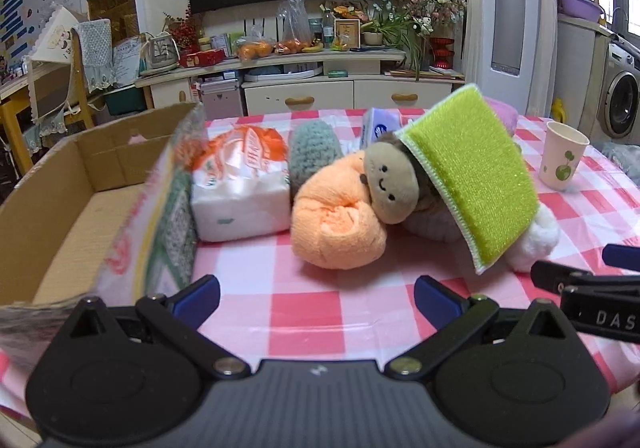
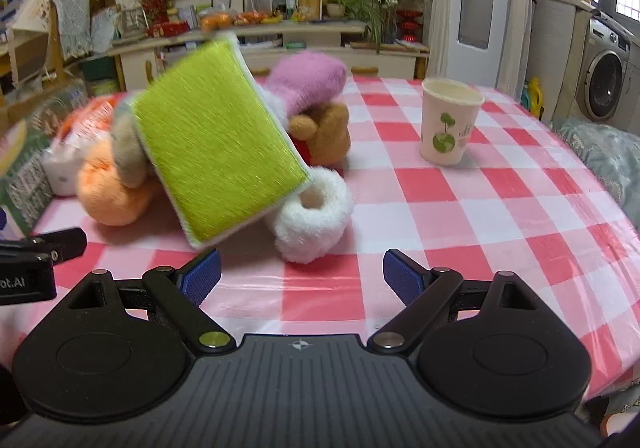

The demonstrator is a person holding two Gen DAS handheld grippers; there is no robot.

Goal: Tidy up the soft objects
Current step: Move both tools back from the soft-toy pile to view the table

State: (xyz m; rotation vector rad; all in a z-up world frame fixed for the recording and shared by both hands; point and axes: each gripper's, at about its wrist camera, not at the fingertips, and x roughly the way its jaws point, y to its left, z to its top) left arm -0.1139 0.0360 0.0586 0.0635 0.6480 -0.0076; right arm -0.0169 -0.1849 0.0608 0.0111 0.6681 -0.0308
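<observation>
A pile of soft things lies on the pink checked tablecloth: a green sponge cloth leaning on top, a brown plush face, an orange rolled towel, a white and pink fluffy slipper, a grey knit roll, a tissue pack. My left gripper is open and empty in front of the orange towel. My right gripper is open and empty, just before the slipper.
An open cardboard box stands at the left, with a printed plastic bag against its side. A paper cup stands at the right. A brown plush toy lies behind the slipper.
</observation>
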